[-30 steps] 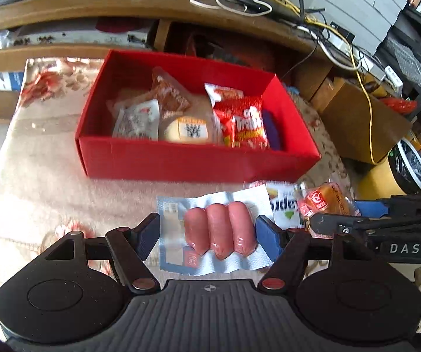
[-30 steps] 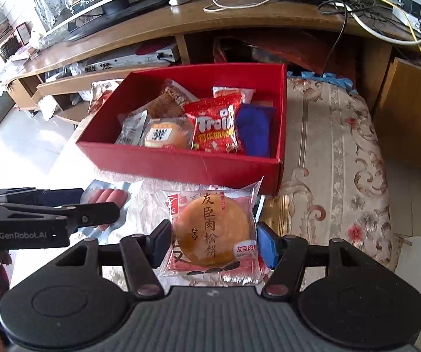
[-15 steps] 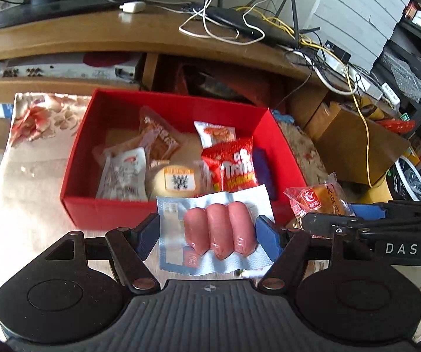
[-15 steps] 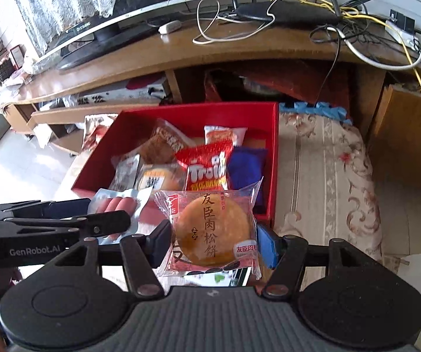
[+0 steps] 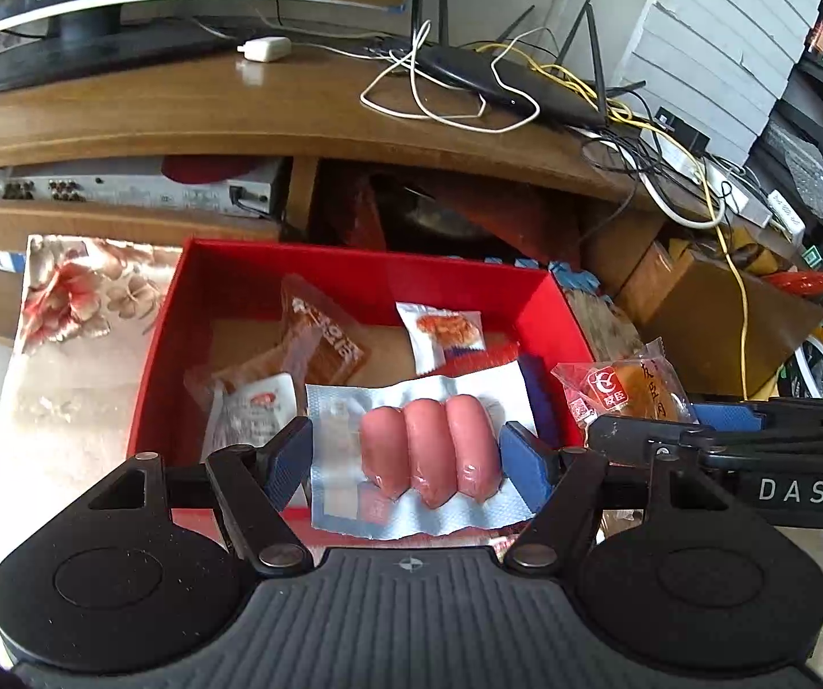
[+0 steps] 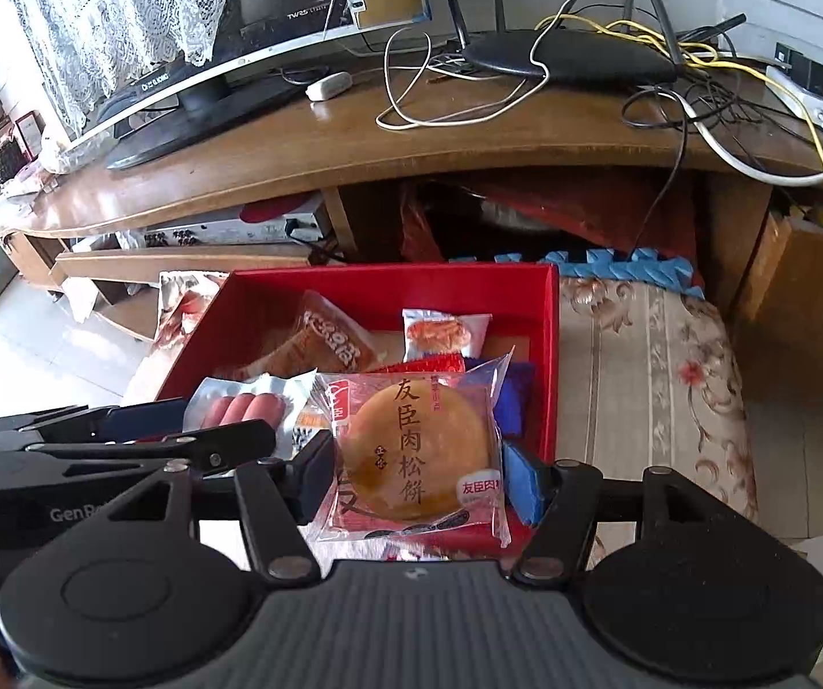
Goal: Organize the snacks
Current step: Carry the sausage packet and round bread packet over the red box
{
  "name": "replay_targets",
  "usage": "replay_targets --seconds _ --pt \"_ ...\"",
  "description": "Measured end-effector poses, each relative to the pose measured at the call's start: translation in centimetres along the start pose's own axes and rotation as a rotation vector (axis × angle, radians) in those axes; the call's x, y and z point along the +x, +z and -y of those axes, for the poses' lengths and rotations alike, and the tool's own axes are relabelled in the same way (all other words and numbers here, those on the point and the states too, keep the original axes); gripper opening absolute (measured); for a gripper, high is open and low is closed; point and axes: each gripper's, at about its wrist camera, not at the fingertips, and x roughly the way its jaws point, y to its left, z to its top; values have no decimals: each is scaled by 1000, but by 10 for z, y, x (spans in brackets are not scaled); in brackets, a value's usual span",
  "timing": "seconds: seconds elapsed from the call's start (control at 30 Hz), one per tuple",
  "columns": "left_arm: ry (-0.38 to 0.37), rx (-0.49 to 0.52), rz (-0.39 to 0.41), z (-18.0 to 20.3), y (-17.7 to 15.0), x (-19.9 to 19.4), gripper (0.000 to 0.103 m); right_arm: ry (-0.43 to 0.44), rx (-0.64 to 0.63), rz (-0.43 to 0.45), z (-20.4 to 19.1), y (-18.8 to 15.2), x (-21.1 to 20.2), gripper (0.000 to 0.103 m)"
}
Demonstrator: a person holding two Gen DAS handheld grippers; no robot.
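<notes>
The red box [image 5: 354, 281] fills mid-frame in my left view, several snacks already inside. My left hand-held gripper [image 5: 406, 456] clamps the sausage pack [image 5: 429, 451] low centre, over the box's near wall. My right hand-held gripper [image 6: 417, 468] grips the round pastry packet [image 6: 417, 453]; I'd release each over a bare patch inside.

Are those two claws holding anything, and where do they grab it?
Yes. The left gripper pinches a sausage pack by its side edges; the right gripper pinches a wrapped round cake by its sides.
</notes>
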Motion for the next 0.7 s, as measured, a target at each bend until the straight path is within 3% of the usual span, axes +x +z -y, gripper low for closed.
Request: replay_targets --seconds 0.7 --pt "50 -12 -1 -11 20 28 76 -9 2 -7 -3 22 30 59"
